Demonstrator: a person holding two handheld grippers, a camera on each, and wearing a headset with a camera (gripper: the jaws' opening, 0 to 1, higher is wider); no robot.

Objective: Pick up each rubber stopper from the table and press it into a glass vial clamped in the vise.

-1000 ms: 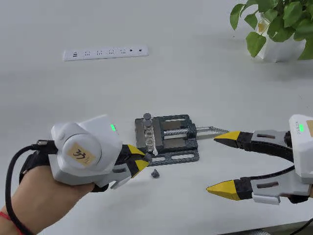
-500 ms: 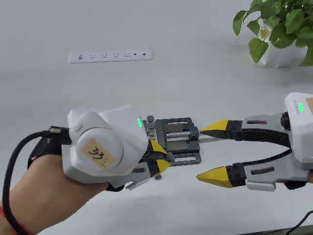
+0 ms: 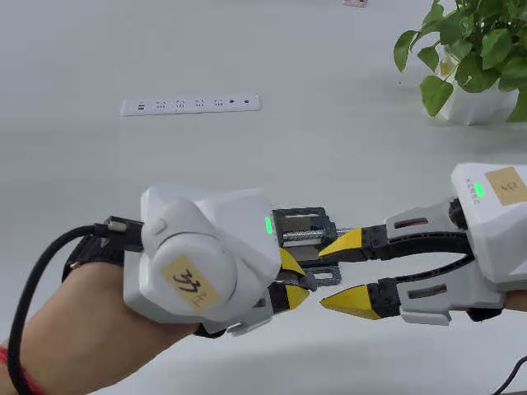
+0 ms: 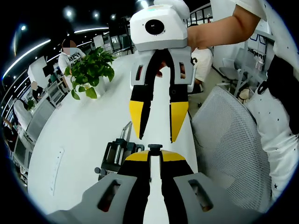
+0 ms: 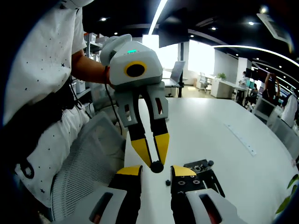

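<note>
One rubber stopper (image 4: 154, 148) sits pinched between the left gripper (image 4: 154, 155) fingers.

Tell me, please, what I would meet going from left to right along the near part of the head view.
black cable → left gripper, shut on a rubber stopper → right gripper, jaws open.

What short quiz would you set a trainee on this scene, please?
1. True or false: the right gripper has its jaws standing open.
2. The left gripper holds: A a vial; B a rubber stopper; C nothing.
3. What small dark thing lies on the table near the vise?
Key: 1 true; 2 B; 3 a loose stopper.
</note>
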